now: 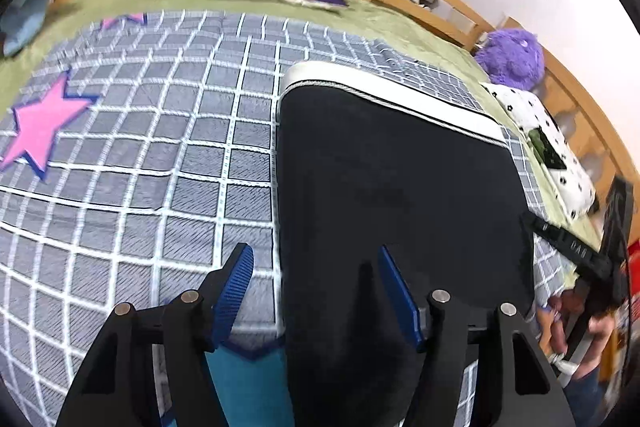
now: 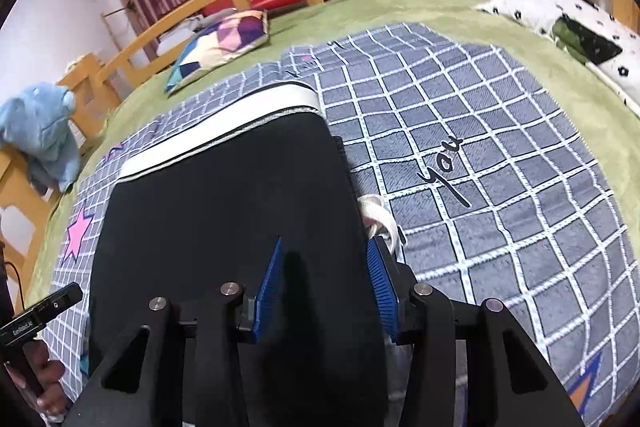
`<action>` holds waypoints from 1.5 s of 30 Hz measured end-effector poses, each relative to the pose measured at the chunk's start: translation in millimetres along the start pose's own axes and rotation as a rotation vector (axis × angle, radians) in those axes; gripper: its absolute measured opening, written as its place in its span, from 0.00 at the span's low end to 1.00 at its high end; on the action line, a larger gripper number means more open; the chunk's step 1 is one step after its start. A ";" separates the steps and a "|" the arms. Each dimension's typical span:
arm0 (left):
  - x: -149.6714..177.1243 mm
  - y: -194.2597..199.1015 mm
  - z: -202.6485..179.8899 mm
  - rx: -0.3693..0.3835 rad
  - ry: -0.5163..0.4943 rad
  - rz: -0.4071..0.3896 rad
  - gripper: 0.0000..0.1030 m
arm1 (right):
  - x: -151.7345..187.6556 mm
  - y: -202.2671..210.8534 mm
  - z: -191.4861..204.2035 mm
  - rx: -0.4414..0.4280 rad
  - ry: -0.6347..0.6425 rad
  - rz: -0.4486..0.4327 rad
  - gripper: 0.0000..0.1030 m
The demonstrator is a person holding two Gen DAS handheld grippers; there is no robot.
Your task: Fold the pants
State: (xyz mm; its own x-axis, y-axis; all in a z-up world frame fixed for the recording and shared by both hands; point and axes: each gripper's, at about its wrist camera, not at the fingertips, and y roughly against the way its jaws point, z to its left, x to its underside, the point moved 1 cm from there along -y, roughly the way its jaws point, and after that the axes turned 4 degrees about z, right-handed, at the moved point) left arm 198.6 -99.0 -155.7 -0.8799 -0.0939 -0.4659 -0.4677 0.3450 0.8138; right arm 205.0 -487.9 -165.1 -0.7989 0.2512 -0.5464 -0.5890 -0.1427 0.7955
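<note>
My black pants [image 1: 396, 187] lie flat on the checked blanket [image 1: 160, 147] in the middle of the bed, white waistband toward the far rail. My left tongs [image 1: 320, 291] and right tongs [image 2: 324, 279] hover over their near end — both spread apart, gripping nothing.

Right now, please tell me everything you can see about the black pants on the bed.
The black pants look like soft, matte fabric with a white waistband edged by a thin dark line at the far end. They lie flat on the grey checked blanket. A white drawstring sticks out at one side. Both open grippers, left gripper and right gripper, straddle the side edges.
</note>
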 end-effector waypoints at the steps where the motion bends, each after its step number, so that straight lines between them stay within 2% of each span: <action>1: -3.4 -6.1 3.1 0.022 0.015 0.014 0.59 | -2.9 -5.6 -0.4 -0.011 -0.002 0.021 0.43; 4: -12.5 -32.3 12.9 0.069 0.053 0.075 0.59 | -11.3 -15.6 0.7 -0.034 0.007 0.057 0.44; 7: -11.5 -57.8 28.3 0.198 0.152 0.116 0.61 | -12.4 -30.3 -4.0 -0.034 0.000 0.099 0.59; 8: -10.5 -62.2 31.9 0.229 0.170 0.124 0.62 | -12.4 -36.2 -7.1 -0.035 -0.015 0.113 0.68; 10: -13.0 -72.3 39.4 0.298 0.194 0.125 0.62 | -14.8 -48.2 -17.2 -0.107 -0.078 0.145 0.73; 12: -14.4 -76.3 36.9 0.309 0.167 0.113 0.62 | -15.7 -59.7 -23.6 -0.171 -0.126 0.169 0.75; 14: -17.0 -80.1 30.9 0.299 0.126 0.112 0.62 | -16.7 -65.4 -19.2 -0.196 -0.108 0.167 0.76; 15: -18.0 -81.8 29.8 0.298 0.119 0.115 0.61 | -16.8 -66.9 -14.5 -0.213 -0.091 0.169 0.71; 16: -19.2 -82.9 31.0 0.306 0.120 0.120 0.53 | -17.0 -69.0 -10.6 -0.223 -0.078 0.173 0.71; 17: -21.6 -82.8 31.7 0.317 0.123 0.122 0.38 | -16.6 -69.0 -9.6 -0.228 -0.077 0.173 0.67; 19: -25.5 -76.5 38.4 0.366 0.146 0.126 0.26 | -19.5 -63.6 -15.7 -0.265 -0.109 0.174 0.58; 20: -28.9 -71.3 39.7 0.386 0.152 0.128 0.22 | -21.4 -55.4 -20.3 -0.302 -0.149 0.158 0.49; 21: -30.9 -64.6 37.6 0.388 0.138 0.120 0.21 | -23.6 -45.3 -20.9 -0.336 -0.162 0.130 0.42; 23: -34.2 -47.8 34.0 0.358 0.098 0.100 0.19 | -24.2 -29.1 -10.4 -0.350 -0.139 0.089 0.34; 24: -37.0 -34.1 32.5 0.356 0.081 0.084 0.19 | -24.8 -21.3 -0.6 -0.380 -0.131 0.067 0.26; 25: -40.2 -23.0 35.9 0.370 0.084 0.071 0.19 | -24.9 -16.1 10.8 -0.433 -0.133 0.057 0.25; 27: -48.0 -2.9 46.4 0.378 0.102 0.050 0.18 | -23.6 -12.7 39.3 -0.422 -0.091 0.045 0.23; 28: -51.3 10.0 55.0 0.352 0.099 0.023 0.18 | -22.1 -15.4 54.1 -0.422 -0.069 0.051 0.23; 31: -60.7 48.7 88.9 0.246 0.091 -0.049 0.18 | -17.1 -34.4 96.4 -0.495 -0.052 0.103 0.22; 32: -63.9 53.1 96.6 0.232 0.101 -0.054 0.18 | -16.4 -40.2 116.0 -0.503 -0.023 0.116 0.21; 35: -66.5 61.8 130.5 0.126 0.123 -0.042 0.19 | -12.7 -55.4 161.2 -0.492 0.046 0.152 0.21; 37: -61.6 47.5 154.3 0.060 0.169 -0.009 0.21 | -8.5 -73.6 180.8 -0.426 0.055 0.190 0.23; 39: -56.8 29.1 162.2 0.045 0.217 0.038 0.27 | -4.9 -85.8 191.7 -0.247 0.095 0.197 0.33; 40: -55.1 19.6 163.0 0.024 0.231 0.071 0.33 | -3.4 -89.3 193.1 -0.194 0.119 0.204 0.35; 41: -53.7 14.4 157.0 -0.006 0.223 0.083 0.37 | -1.1 -91.2 196.1 -0.161 0.139 0.200 0.37; 43: -52.1 16.6 145.2 -0.090 0.162 0.060 0.43 | 2.5 -85.1 208.2 -0.082 0.222 0.163 0.39; 45: -47.2 24.9 139.6 -0.151 0.135 0.035 0.44 | 10.4 -72.9 211.7 -0.013 0.308 0.119 0.41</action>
State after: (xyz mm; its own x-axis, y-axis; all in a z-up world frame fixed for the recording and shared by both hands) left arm 240.2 44.3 -161.9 -0.8946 -0.2118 -0.3936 -0.4347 0.2077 0.8763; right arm 265.4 -272.2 -173.3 -0.8604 -0.0694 -0.5049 -0.4891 -0.1660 0.8563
